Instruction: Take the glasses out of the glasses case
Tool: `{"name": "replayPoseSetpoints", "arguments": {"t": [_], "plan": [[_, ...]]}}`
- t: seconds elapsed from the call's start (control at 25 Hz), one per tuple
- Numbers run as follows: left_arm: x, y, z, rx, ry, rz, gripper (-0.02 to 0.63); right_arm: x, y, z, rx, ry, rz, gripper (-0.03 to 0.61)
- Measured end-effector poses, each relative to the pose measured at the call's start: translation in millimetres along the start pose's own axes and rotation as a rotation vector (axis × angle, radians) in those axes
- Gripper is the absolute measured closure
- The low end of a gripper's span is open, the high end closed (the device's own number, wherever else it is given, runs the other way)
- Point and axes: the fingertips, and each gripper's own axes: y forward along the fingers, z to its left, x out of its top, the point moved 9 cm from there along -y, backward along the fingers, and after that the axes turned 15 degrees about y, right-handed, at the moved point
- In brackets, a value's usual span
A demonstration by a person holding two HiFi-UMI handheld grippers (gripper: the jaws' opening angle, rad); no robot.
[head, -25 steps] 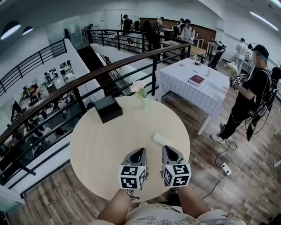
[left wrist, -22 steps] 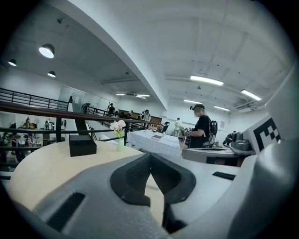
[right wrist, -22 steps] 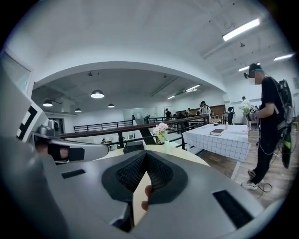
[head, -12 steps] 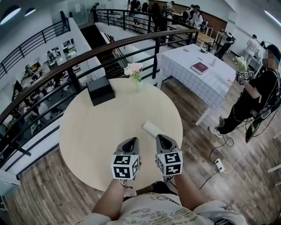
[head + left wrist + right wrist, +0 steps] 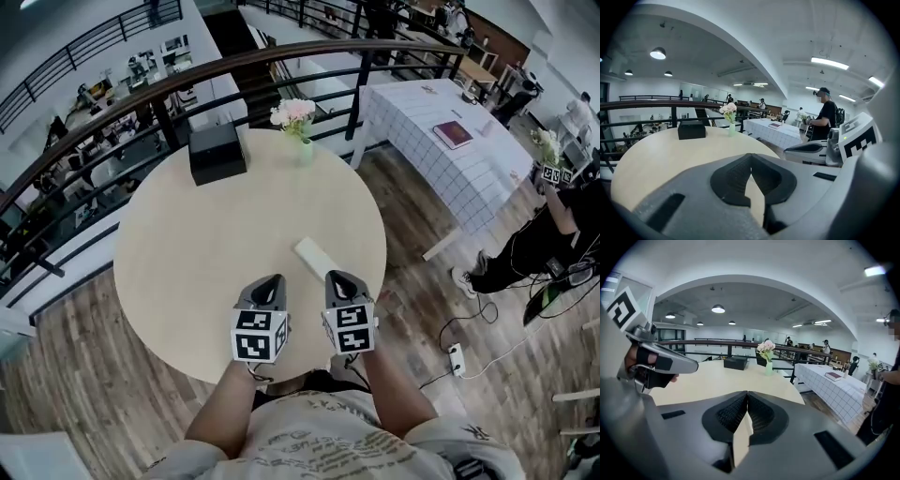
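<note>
Both hands have dropped toward the round table (image 5: pixel 178 253) over the last second. Left gripper (image 5: pixel 272 280) and right gripper (image 5: pixel 336 277) both have jaws pressed together, nothing between them. The pale glasses case (image 5: pixel 312 255) lies closed on the table just ahead of the right gripper, apart from both, so opening has likely not begun. Black box (image 5: pixel 217 153) and flower vase (image 5: pixel 298 120) sit at the far edge.

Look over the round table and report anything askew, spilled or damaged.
Nothing stands out. The pale glasses case lies flat on the round table, the flower vase stands upright near the black box at the far edge, and nothing is spilled.
</note>
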Motion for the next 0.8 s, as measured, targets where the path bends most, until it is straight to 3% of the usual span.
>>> {"name": "replayPoseSetpoints", "arguments": {"t": [0.16,0.28,0.4,0.6,0.8], "plan": [[-5.8,17.7,-11.1,0.075,-0.020,0.030,0.600,-10.7,23.2,-22.4,0.065,-0.078,0.074,0.564],[-13.3,26.2,-19.6,0.114,-0.048,0.055,0.600,-23.1,41.8,-37.3,0.119,-0.095,0.146,0.445],[-20.9,32.4,-25.9,0.145,-0.073,0.088,0.600,-36.3,60.9,-47.5,0.138,-0.114,0.212,0.421],[-32.3,37.3,-28.8,0.194,-0.097,0.131,0.600,-59.7,97.0,-53.3,0.166,-0.284,0.309,0.334],[-46.5,39.4,-25.4,0.188,-0.249,0.144,0.600,-79.7,123.1,-55.7,0.148,-0.389,0.384,0.305]]}}
